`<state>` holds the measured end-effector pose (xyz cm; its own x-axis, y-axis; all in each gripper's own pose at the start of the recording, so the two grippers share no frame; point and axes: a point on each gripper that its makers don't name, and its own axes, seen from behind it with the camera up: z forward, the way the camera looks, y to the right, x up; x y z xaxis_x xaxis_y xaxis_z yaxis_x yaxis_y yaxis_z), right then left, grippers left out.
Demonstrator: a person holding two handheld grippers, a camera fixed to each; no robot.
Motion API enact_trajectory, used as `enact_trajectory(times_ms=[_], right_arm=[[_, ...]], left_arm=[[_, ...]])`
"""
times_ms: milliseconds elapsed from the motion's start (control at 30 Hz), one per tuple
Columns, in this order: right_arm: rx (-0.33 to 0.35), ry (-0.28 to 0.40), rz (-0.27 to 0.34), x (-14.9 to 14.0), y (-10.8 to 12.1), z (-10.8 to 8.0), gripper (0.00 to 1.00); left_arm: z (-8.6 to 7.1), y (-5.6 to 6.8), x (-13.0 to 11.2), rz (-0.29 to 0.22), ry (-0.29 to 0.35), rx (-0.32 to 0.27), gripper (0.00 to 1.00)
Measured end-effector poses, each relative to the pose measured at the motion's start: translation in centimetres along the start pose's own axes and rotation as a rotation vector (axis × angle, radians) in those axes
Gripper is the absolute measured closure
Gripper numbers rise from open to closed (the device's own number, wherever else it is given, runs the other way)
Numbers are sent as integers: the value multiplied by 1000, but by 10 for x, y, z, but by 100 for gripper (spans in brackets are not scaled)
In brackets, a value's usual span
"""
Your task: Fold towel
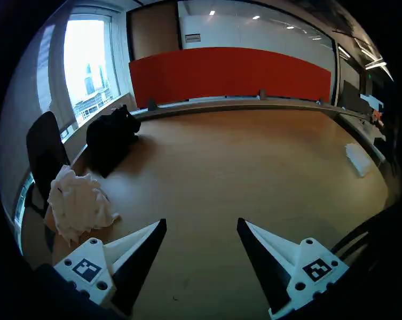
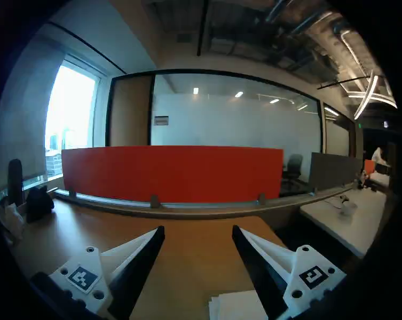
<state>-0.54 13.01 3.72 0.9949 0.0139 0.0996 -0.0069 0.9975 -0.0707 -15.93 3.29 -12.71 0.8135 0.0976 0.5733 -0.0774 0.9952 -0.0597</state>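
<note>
Towel (image 1: 79,205) lies crumpled just outside the left gripper's (image 1: 201,221) fingers (image 1: 139,250).

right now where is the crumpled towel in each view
Left gripper view: towel low left, near the table edge.
Right gripper view: small at the far left edge, beside the black bag.
Shared landmark: the red divider across the table's far side.

This is an open-plan office. A long wooden counter (image 1: 227,160) is backed by a red divider screen (image 1: 227,74), with glass-walled rooms (image 2: 233,122) behind. There is a swivel chair (image 2: 293,164), exposed ceiling pipes (image 2: 265,26), strip lights (image 2: 369,93), and a tall window (image 1: 88,69) facing city buildings.
</note>
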Motion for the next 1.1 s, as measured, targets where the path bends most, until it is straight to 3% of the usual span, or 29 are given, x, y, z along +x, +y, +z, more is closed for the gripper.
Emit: enact_trajectory(times_ms=[567,800,1100], right_arm=[[71,41,17,20,-75,3,2],[80,46,32,27,-95,2,1],[79,57,33,32,-105,2,1]], left_arm=[[1,-9,5,-10,17,-1,1],[2,-10,5,-14,19,-2,2],[5,-10,9,-24,33,-2,2]])
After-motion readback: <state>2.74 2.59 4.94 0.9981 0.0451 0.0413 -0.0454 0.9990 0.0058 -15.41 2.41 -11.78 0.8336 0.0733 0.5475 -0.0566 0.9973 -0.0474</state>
